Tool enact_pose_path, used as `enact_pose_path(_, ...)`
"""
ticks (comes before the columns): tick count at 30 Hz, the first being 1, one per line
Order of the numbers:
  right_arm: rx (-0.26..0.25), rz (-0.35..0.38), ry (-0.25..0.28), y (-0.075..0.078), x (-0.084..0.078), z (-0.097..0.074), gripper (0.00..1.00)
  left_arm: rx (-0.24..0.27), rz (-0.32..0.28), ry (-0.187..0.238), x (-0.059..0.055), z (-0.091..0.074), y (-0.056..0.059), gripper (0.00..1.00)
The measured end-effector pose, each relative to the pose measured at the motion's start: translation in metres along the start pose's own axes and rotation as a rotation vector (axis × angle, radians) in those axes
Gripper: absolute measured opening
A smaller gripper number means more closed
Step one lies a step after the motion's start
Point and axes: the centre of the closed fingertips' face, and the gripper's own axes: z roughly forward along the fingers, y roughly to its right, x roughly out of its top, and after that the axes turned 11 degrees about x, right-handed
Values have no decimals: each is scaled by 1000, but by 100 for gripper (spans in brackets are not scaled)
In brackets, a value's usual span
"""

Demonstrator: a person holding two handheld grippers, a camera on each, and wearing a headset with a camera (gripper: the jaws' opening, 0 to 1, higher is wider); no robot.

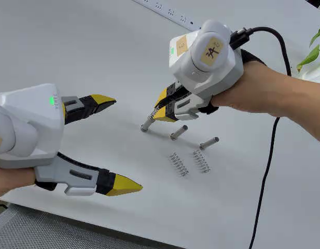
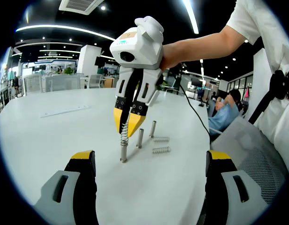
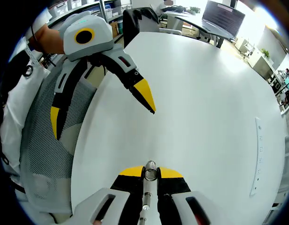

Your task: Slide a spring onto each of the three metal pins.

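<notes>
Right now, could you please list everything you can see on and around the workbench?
metal pins: three, silver-grey, upright in a row mid-table
loose springs: two, silver, lying on the near side of the pins
held spring: one, silver, over the end pin
table: one, white
power strip: one, white, far edge
cable: one, black, trailing across the table
plant: one, green, far right
mesh chair: one, grey, near edge
left gripper: white, yellow tips, open
right gripper: white, yellow tips, shut on held spring
</notes>
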Motion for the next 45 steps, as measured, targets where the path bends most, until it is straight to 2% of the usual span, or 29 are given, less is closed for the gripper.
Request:
enact_pose_path(19,12,-1,-14,6,-7,18,6,-7,-7,-5,-3,1,1,96)
enact_pose_path(45,10,4,-32,-3,-4,37,7,-4,-21,-6,-5,-3,1,94)
